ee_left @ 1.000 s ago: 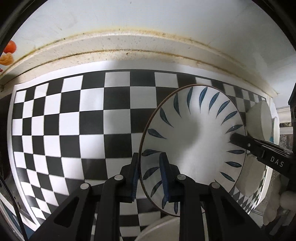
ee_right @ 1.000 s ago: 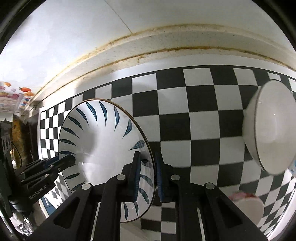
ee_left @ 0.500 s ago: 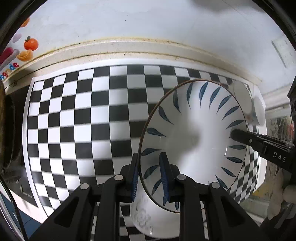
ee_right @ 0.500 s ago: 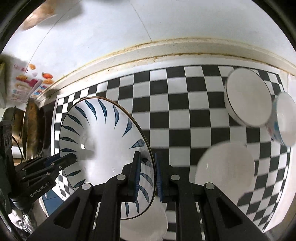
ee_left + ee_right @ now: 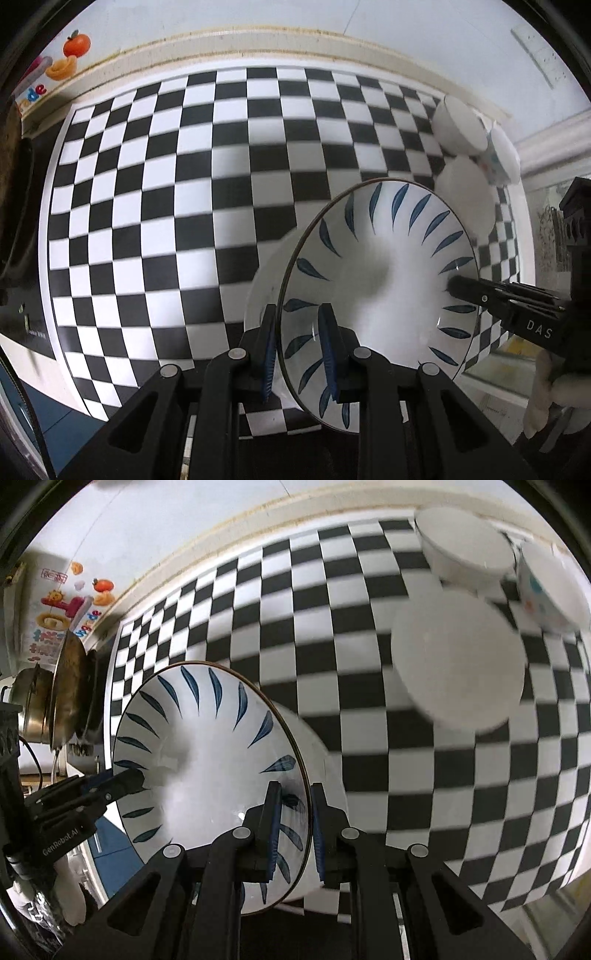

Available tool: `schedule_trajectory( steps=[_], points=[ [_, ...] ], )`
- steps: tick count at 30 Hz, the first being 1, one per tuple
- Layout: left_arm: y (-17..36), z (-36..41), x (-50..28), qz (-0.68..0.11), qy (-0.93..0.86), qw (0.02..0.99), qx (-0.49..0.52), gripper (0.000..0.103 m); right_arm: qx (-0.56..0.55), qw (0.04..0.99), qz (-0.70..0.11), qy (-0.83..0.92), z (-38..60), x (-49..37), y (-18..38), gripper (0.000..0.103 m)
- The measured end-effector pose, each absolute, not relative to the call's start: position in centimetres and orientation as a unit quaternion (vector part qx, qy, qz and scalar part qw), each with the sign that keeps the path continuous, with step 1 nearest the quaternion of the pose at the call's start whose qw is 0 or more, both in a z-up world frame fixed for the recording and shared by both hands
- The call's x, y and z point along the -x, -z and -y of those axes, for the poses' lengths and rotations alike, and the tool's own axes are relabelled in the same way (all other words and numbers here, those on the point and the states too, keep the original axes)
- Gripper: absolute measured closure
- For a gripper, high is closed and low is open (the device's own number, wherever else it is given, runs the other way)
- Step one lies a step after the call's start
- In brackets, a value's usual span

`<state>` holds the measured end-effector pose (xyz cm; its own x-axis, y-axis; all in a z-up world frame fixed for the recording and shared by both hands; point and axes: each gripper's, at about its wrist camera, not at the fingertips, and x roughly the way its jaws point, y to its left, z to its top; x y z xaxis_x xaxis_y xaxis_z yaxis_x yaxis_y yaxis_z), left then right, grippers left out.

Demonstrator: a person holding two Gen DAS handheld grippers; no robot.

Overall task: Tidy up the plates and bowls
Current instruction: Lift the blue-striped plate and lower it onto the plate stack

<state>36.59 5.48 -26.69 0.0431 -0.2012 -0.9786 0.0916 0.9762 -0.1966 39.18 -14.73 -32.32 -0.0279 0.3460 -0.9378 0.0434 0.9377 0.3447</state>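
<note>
The big bowl [image 5: 380,280] with blue leaf marks is held up over the checkered mat [image 5: 166,206]. Its rim is pinched on one side by the left claw [image 5: 297,354] and on the other side by the right claw [image 5: 293,834]. It should be kept level, moved slowly by both together, and kept away from the white bowls [image 5: 458,661] at the far corner

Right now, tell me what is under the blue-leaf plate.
A white bowl sits below the blue-leaf plate, on the checkered mat. Only its side shows; its inside is covered. Left tool and right tool hold the plate's rim.
</note>
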Motion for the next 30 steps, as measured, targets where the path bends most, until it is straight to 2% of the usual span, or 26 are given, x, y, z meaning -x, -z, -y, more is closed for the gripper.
schedule_trajectory(
  steps=[15,30],
  points=[
    [31.2,-4.7,-35.6,-0.708,0.09,0.7,0.015,0.084,-0.132,0.663,-0.729,-0.106,14.6,-36.7,36.1,0.086],
    [32.7,-3.9,-35.6,-0.721,0.086,0.688,0.009,0.084,-0.125,0.654,-0.74,-0.101,13.8,-37.4,37.6,0.086]
  ],
)
